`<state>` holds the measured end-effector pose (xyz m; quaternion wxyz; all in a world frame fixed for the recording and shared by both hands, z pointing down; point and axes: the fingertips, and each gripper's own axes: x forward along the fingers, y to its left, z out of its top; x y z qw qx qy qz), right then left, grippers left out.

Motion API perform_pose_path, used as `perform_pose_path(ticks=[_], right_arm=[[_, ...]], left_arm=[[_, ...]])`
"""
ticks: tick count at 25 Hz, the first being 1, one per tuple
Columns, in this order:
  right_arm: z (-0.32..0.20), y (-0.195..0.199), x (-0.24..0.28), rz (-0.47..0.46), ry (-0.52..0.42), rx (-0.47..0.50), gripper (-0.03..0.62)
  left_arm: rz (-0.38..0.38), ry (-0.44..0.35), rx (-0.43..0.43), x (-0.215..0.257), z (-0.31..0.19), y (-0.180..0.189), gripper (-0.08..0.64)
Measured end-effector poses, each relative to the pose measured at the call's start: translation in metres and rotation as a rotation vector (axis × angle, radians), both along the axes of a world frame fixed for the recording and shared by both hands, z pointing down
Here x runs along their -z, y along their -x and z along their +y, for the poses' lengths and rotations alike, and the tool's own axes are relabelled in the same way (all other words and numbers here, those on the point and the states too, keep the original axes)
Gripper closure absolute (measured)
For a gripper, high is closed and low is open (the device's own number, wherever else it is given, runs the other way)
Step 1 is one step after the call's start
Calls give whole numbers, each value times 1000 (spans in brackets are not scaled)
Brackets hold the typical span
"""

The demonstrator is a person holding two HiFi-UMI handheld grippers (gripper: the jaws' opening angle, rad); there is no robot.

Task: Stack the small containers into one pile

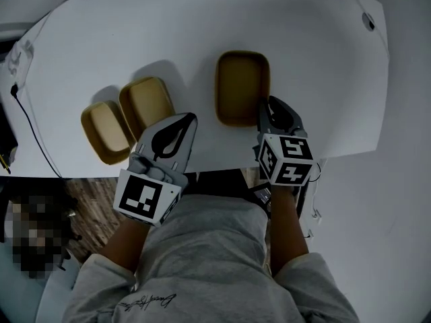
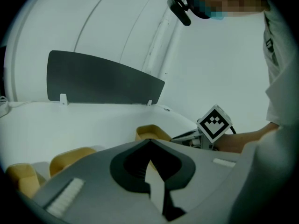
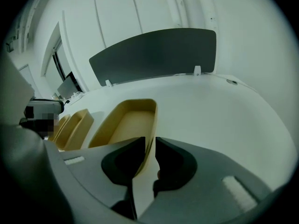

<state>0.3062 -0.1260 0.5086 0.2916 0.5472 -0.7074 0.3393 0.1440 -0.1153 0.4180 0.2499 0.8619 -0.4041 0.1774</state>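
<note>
Three tan oblong containers lie open side up on the white table (image 1: pixel 310 59). Two smaller ones (image 1: pixel 106 132) (image 1: pixel 147 103) lie side by side at the left. A larger one (image 1: pixel 241 86) lies alone in the middle. My right gripper (image 1: pixel 269 106) is at the near right corner of the larger container (image 3: pixel 126 122). Its jaws stand slightly apart, and that container's right wall runs up between them. My left gripper (image 1: pixel 192 118) hovers just right of the two smaller containers (image 2: pixel 70 158), with its fingertips together and nothing held.
A dark grey panel (image 3: pixel 154 55) stands along the table's far edge. A black cable (image 1: pixel 30 126) runs down the table's left side. The table's near edge (image 1: pixel 222 172) lies right under both grippers, with the person's lap below it.
</note>
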Motion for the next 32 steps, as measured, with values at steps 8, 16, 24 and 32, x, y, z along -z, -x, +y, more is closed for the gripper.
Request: perform_pose_path(ticks=[8,16,24,32], right_arm=[[-3,-3,0,24,3,-26,557],[-3,0,8,-10,-7,-34,561],[-5,7,26,-64,-30,-28,563],[-9,25,48,-109,-55,4,563]], left_arm=[[4,6,14,-2,2,3,558],[10,4,39,0,7,9,558],[9,-14,82,10,16,19,558],[5,-36,155,24,27,39,558]])
